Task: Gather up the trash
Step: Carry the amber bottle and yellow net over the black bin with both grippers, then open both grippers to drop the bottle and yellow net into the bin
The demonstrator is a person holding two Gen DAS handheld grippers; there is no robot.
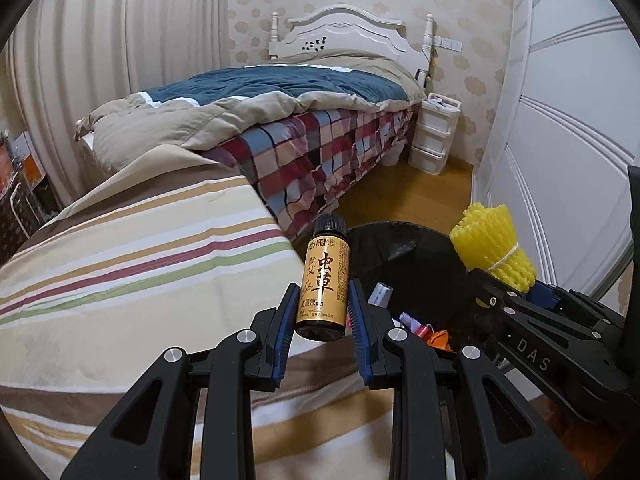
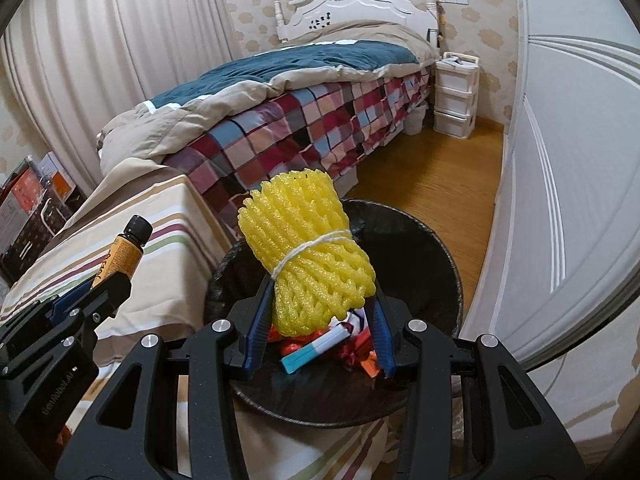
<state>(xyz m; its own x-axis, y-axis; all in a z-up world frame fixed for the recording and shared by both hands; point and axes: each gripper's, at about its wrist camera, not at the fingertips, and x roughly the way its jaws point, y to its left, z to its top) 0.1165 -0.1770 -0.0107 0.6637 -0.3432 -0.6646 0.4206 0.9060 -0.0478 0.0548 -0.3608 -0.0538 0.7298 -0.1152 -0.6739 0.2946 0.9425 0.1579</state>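
Observation:
My left gripper (image 1: 323, 300) is shut on a small amber bottle (image 1: 323, 286) with a gold label and black cap, held upright over the edge of the striped cloth, just left of a black bin (image 1: 420, 264). The same bottle (image 2: 120, 250) and left gripper show at the left of the right wrist view. My right gripper (image 2: 320, 308) is shut on a roll of yellow foam netting (image 2: 306, 248) tied with white string, held above the bin (image 2: 420, 248). That netting (image 1: 494, 246) also appears right of the bin in the left wrist view. Inside the bin lie red, orange and blue-white wrappers (image 2: 320, 346).
A striped cloth (image 1: 132, 272) covers the surface on the left. Behind stands a bed (image 1: 304, 128) with a checked sheet and blue quilt. White drawers (image 1: 434, 132) sit by the headboard, white wardrobe doors (image 2: 572, 160) line the right, and wooden floor (image 2: 432, 176) lies between.

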